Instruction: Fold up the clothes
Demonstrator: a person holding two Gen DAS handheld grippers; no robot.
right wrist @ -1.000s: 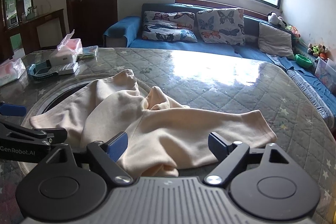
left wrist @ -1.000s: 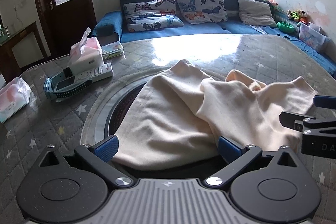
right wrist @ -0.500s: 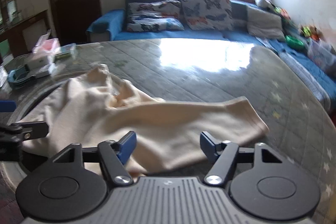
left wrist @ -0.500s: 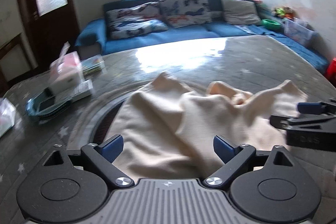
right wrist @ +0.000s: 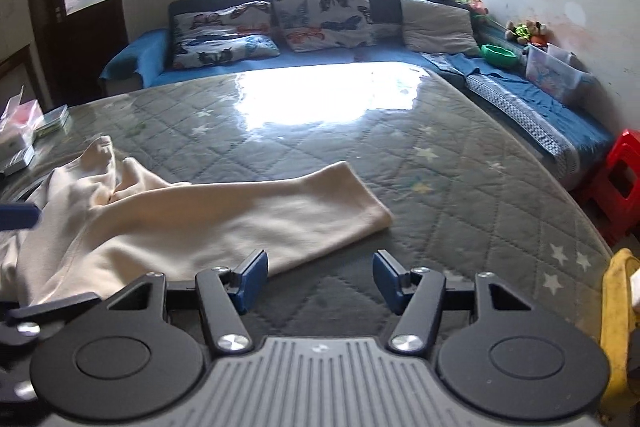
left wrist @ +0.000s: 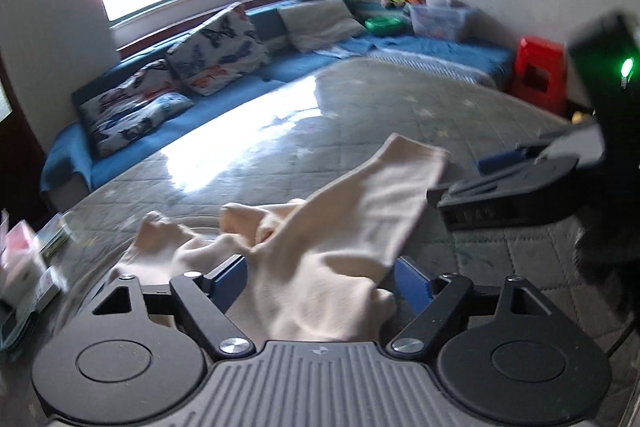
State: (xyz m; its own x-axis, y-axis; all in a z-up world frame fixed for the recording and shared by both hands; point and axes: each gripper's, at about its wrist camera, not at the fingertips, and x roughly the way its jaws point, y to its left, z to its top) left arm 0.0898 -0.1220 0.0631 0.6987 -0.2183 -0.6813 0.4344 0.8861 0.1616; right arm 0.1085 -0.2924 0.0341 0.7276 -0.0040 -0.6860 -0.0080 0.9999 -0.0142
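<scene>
A cream garment (left wrist: 320,251) lies crumpled on the quilted grey table (left wrist: 400,115), one long part stretched out to the right (right wrist: 256,219). My left gripper (left wrist: 320,281) is open, its blue pads on either side of a bunched fold of the cloth. My right gripper (right wrist: 320,277) is open and empty, just off the garment's near right edge above bare table (right wrist: 440,167). The right gripper also shows in the left wrist view (left wrist: 516,183), at the right beside the stretched part.
A blue sofa (right wrist: 320,55) with butterfly cushions runs behind the table. A red stool (right wrist: 624,183) stands at the right. A tissue box and small items (right wrist: 20,131) sit at the table's far left. A yellow object (right wrist: 618,315) is at the lower right edge.
Both grippers have swung right. The garment's right part has been drawn out flatter and longer. The left gripper has closed in over the bunched cloth; the right gripper has moved off its edge.
</scene>
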